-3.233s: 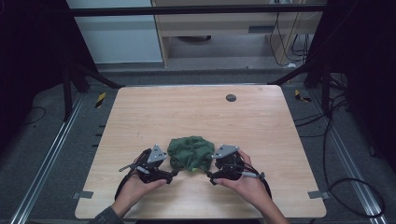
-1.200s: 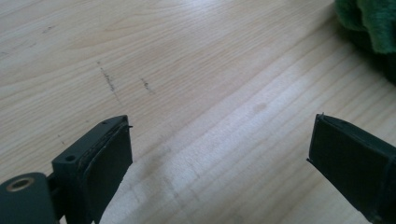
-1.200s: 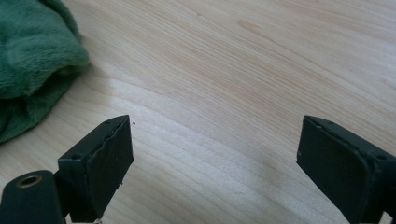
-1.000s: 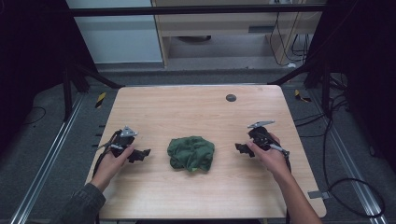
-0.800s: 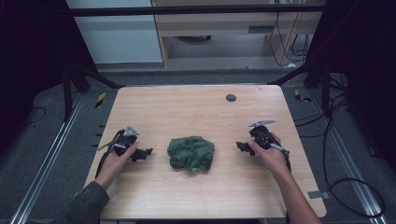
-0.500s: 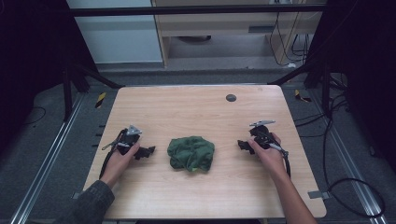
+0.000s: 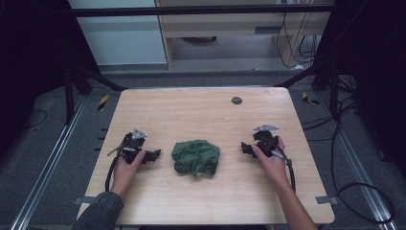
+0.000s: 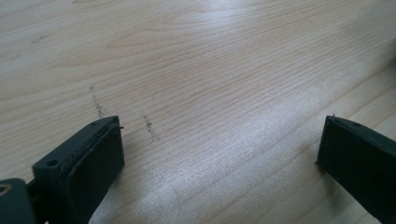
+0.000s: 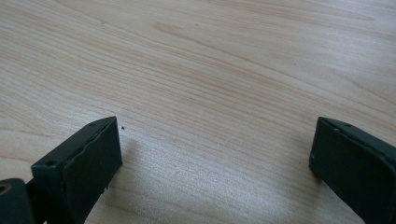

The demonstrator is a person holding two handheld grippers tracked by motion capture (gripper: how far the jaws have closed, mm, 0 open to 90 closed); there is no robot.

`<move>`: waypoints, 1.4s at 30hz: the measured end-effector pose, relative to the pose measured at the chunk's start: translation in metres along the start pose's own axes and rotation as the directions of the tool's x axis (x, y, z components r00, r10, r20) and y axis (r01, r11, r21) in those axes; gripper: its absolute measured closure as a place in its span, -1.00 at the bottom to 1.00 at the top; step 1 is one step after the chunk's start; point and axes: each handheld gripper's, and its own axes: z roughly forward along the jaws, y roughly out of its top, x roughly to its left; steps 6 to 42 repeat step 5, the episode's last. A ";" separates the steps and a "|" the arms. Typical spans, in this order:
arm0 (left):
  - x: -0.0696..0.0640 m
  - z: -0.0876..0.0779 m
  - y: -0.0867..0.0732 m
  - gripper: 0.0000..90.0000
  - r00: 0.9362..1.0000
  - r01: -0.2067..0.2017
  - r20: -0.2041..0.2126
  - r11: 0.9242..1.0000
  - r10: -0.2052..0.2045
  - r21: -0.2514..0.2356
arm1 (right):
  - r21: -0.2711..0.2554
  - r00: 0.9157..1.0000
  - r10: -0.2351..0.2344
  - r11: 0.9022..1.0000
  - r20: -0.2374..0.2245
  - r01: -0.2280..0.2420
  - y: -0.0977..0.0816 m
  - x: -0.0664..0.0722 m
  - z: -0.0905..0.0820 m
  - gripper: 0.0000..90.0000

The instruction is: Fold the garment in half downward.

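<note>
A crumpled dark green cloth (image 7: 196, 157) lies in a heap on the wooden table (image 7: 201, 115), a little in front of its middle. My left gripper (image 7: 153, 155) rests on the table left of the cloth, a short gap away and pointing at it. The right gripper (image 7: 245, 148) lies right of the cloth, pointing left, a little farther off. In the left gripper view my left gripper (image 8: 219, 140) stands wide open over bare wood. My right gripper (image 9: 215, 140) looks the same in its own view. Both pairs of jaws have just been opening, with nothing between them.
A small dark round disc (image 7: 236, 100) sits near the table's far edge. Black frame posts (image 7: 72, 86) stand at both far corners. Cables (image 7: 364, 191) trail on the grey floor at the right. A pale cabinet (image 7: 119, 38) stands behind the table.
About three seconds ago both grippers were at the cloth's two sides; they have since drawn apart to left and right. Over the last second the hands have hardly shifted and the cloth has stayed put.
</note>
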 end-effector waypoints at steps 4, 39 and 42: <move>0.000 0.000 0.000 -1.00 1.000 0.005 -0.004 1.000 -0.005 0.000 | 0.006 0.998 0.047 0.999 0.046 -0.047 -0.002 0.004 -0.001 -0.99; 0.000 0.000 0.000 -1.00 1.000 0.006 -0.004 1.000 -0.006 -0.001 | 0.005 0.997 0.059 0.998 0.056 -0.059 -0.003 0.005 -0.003 -0.99; 0.000 0.000 0.000 -1.00 1.000 0.006 -0.004 1.000 -0.006 -0.001 | 0.005 0.997 0.059 0.998 0.056 -0.059 -0.003 0.005 -0.003 -0.99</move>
